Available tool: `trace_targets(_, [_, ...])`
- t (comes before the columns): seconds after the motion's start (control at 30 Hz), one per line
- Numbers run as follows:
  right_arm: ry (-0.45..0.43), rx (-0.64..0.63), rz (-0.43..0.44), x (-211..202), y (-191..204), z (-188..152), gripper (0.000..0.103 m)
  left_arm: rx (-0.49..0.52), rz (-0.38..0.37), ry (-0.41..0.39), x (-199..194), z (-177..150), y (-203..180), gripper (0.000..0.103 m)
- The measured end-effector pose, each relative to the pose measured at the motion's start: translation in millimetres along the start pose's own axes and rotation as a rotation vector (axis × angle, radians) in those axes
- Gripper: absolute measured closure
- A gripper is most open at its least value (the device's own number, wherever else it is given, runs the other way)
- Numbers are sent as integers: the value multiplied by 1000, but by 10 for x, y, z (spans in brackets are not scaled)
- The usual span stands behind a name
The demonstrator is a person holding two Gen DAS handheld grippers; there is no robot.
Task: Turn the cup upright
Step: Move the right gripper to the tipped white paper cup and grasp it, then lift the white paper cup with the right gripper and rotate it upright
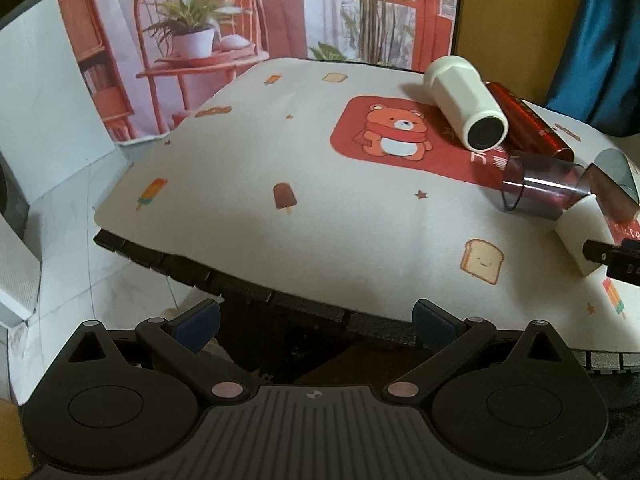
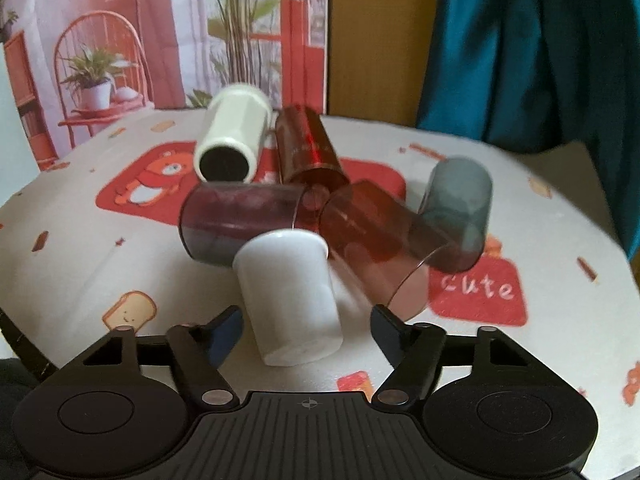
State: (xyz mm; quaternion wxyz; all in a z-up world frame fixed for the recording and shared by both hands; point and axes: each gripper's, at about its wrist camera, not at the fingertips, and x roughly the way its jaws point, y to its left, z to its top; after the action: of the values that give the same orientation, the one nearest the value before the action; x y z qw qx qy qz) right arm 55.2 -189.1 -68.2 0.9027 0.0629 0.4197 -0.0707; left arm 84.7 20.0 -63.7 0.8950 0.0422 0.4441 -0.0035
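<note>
White cup (image 2: 290, 296): lying on its side at the near edge of the cup pile on the desk (image 2: 120, 264), between the wide-open, empty fingers of the right gripper (image 2: 306, 330); left gripper (image 1: 316, 320) open, idle; risk: closing may roll it into the touching purple cup (image 2: 236, 220).

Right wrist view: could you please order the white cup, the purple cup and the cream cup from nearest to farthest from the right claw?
1. White cup: lying between the open fingers of the right claw.
2. Purple cup: lying crosswise just behind it, slightly left.
3. Cream cup: farthest back, left of the metallic red cup.
</note>
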Motion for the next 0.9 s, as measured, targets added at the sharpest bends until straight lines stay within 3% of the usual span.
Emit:
trace_targets(0.03, [9, 9, 7, 5, 8, -16, 55, -10, -1, 6, 18, 4, 30, 0])
trace_targets(0.13, [39, 18, 27, -57, 79, -60, 57, -64, -7, 33, 76, 10, 128, 0])
trace_targets(0.3, [124, 45, 163, -123, 302, -97, 57, -113, -13, 54, 176, 5, 218, 0])
trace_targets(0.43, [167, 25, 253, 35, 652, 58, 57, -119, -19, 59, 209, 2, 253, 0])
trace_targets(0.63, [150, -2, 328, 367, 1239, 408, 57, -185, -10, 45, 207, 15, 431, 0])
trace_targets(0.83, [114, -79, 340, 537, 1494, 566, 56, -214, 7, 26, 187, 47, 492, 0])
trace_targets(0.9, [129, -68, 360, 516, 1444, 540, 50, -221, 9, 15, 167, 61, 512, 0])
